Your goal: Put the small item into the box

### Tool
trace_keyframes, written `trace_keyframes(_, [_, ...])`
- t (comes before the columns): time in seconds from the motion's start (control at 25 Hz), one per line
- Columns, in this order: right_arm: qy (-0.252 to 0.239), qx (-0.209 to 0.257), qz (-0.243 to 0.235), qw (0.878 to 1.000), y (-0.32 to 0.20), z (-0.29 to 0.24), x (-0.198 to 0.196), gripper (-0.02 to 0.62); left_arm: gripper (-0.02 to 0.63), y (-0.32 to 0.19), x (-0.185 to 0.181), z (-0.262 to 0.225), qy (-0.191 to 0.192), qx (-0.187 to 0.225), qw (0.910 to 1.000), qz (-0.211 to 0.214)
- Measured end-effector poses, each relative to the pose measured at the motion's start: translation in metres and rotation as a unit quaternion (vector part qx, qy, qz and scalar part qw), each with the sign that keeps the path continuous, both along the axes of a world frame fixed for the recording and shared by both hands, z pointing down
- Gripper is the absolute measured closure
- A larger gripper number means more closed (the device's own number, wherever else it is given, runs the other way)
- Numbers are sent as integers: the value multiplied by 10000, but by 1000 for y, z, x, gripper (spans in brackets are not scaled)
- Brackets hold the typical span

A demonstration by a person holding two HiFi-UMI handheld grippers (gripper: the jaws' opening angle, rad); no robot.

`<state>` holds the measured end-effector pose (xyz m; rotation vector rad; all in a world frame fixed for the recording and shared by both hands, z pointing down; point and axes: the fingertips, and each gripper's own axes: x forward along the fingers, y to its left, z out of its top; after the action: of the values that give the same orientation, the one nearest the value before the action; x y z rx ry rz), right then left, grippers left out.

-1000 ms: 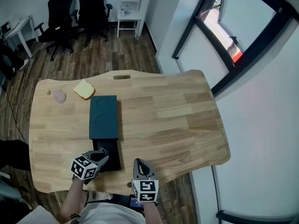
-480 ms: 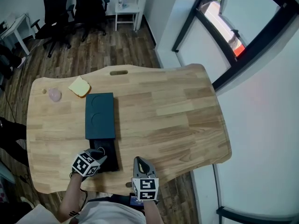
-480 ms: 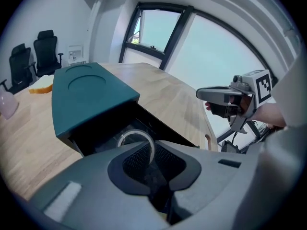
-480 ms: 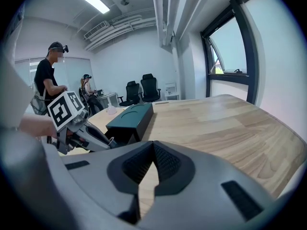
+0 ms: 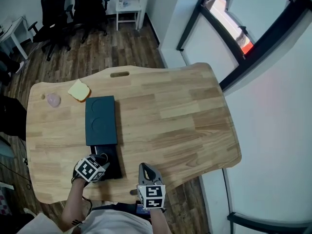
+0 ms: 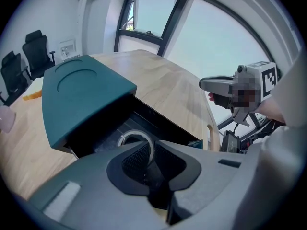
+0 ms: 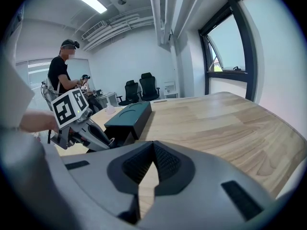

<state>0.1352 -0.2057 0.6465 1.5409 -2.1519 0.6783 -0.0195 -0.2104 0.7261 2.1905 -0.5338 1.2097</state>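
Observation:
A dark teal box (image 5: 101, 120) lies on the left part of the wooden table (image 5: 170, 111), with its black inner tray (image 5: 114, 164) slid out toward me. My left gripper (image 5: 104, 161) hangs over that open tray and is shut on a small silver ring (image 6: 125, 139), which stands upright between the jaws just above the tray (image 6: 144, 123). My right gripper (image 5: 145, 169) hovers at the table's near edge, to the right of the tray; it is shut with nothing in it. The right gripper view shows the box (image 7: 129, 116) and the left gripper (image 7: 103, 139) on its left.
A slice of bread (image 5: 79, 90) and a pale pink object (image 5: 52, 100) lie at the table's far left, beyond the box. Black office chairs (image 5: 58, 9) and a white side table (image 5: 127, 6) stand on the floor behind. A person (image 7: 60, 78) stands in the background.
The left gripper stays over the open tray with the ring in it. The right gripper has not moved. Only the head camera has shifted a little.

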Motion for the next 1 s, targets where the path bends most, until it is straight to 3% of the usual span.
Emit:
trace_keyframes(0.56, [-13, 2, 68, 10000, 5, -4, 3, 591, 569, 1, 2, 2, -4, -86, 9999, 111])
trace_keyframes(0.8, [6, 110, 78, 9999, 5, -15, 3, 591, 529, -3, 6, -7, 456, -17, 9986, -254])
trace_keyframes(1.0, [17, 250, 68, 9997, 6, -30, -1, 591, 503, -13, 2, -29, 741, 443, 9945, -600])
